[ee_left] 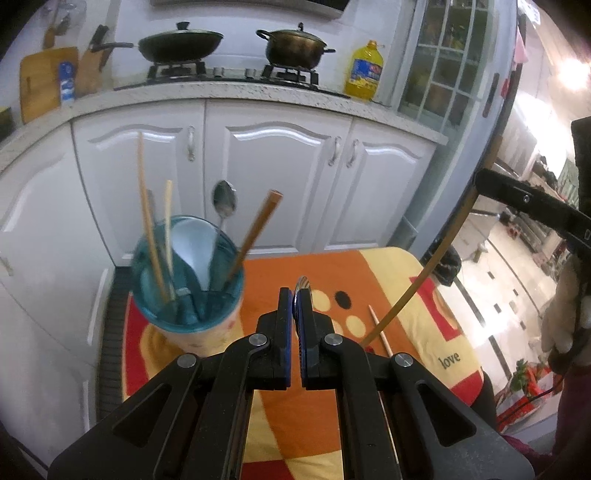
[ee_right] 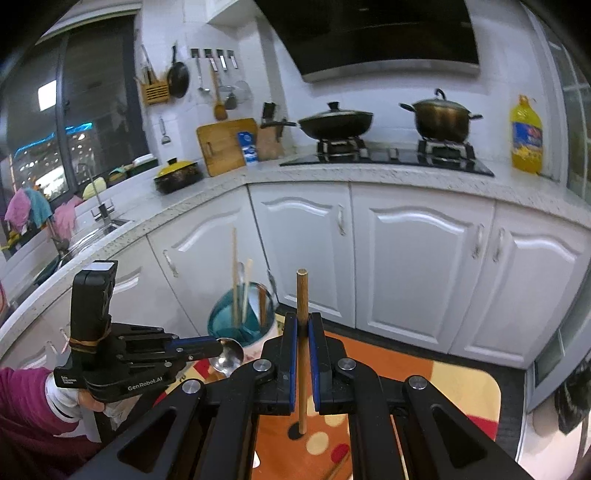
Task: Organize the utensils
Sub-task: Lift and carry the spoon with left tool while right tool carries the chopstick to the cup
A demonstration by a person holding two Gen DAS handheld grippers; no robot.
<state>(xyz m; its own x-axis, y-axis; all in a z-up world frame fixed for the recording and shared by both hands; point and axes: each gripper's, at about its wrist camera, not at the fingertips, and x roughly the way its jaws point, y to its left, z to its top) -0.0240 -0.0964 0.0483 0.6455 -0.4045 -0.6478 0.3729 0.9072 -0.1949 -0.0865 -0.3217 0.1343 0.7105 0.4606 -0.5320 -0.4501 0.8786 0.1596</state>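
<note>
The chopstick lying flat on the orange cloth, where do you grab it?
Grab the loose chopstick around its visible far half, from straight above, pinching across its thin width. It lies flat on the cloth, so coming in sideways looks awkward.

White cabinets (ee_right: 417, 254) under a speckled counter (ee_right: 332, 173). On the stove (ee_right: 388, 155): black wok with lid (ee_right: 334, 123) left, brown pot with lid (ee_right: 439, 116) right. Yellow oil bottle (ee_right: 526, 136) at the counter's right end. Wooden cutting board (ee_right: 225, 146) leans on the wall, blue carton (ee_right: 249, 147) and knife block (ee_right: 271, 142) beside it. Yellow-lidded pot (ee_right: 177, 175) near the sink (ee_right: 107, 225). Range hood (ee_right: 369, 33) above. Orange patterned cloth (ee_left: 332, 273) below.
</note>
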